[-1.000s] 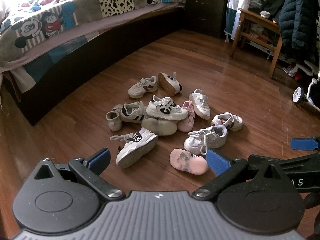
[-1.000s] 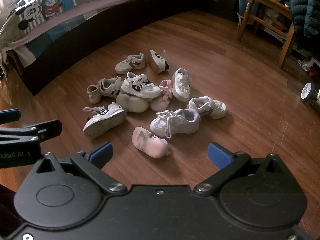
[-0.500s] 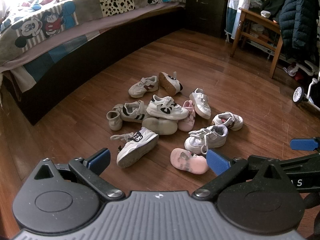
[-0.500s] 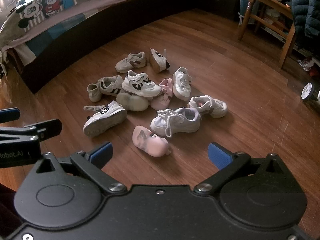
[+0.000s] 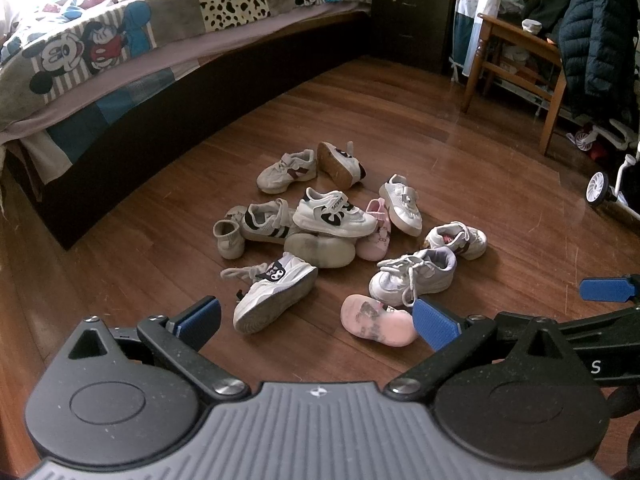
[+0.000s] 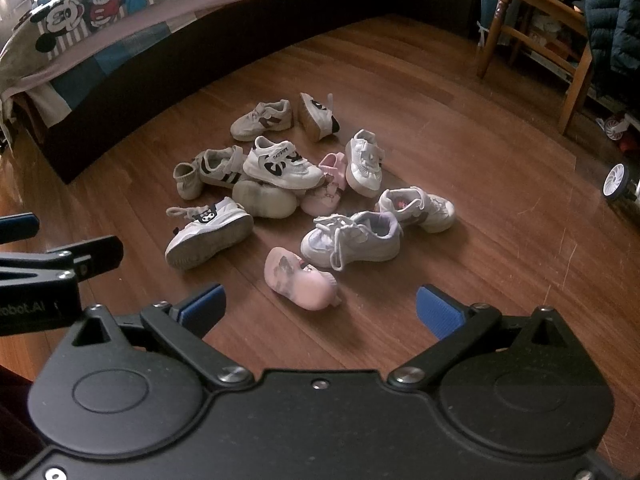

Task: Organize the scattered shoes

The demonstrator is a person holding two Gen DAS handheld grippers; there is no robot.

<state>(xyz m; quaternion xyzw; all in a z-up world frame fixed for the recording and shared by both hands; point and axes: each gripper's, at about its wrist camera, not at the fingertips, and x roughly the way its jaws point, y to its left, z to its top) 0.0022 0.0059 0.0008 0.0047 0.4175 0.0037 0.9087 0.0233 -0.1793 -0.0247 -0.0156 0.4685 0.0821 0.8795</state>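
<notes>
A jumble of small children's shoes (image 5: 340,236) lies heaped on the wooden floor (image 5: 460,152) out from the bed (image 5: 120,52), some stacked, a pink shoe (image 5: 378,320) sole-up at the pile's near edge, none visibly paired or lined up. The left tongs (image 5: 316,320) and right tongs (image 6: 318,308) hang short of the heap, both spread wide and holding nothing. By this scene, the sorting is all left to do.
</notes>
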